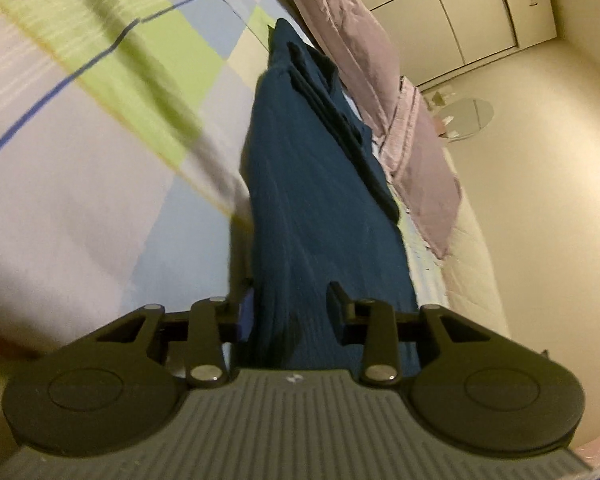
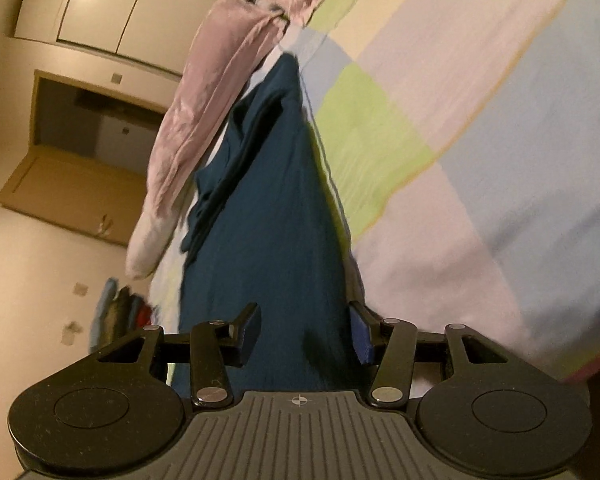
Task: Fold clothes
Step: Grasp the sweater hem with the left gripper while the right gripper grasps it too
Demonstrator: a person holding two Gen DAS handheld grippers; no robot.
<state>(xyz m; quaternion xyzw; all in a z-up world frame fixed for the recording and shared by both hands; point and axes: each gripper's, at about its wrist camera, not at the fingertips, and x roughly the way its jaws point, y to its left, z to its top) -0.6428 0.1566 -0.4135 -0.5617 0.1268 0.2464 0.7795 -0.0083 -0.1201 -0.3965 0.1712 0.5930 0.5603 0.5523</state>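
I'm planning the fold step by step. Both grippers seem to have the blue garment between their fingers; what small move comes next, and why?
Probably carry the blue garment toward the checked bedsheet and lay it flat: it stretches between the left gripper and right gripper, its far end bunched beside the pink cover.

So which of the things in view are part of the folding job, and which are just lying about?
Part of the job:
- dark blue garment
- left gripper
- right gripper
- checked bedsheet, the work surface

Just lying about:
- pink blanket
- pile of clothes on the floor
- round mirror
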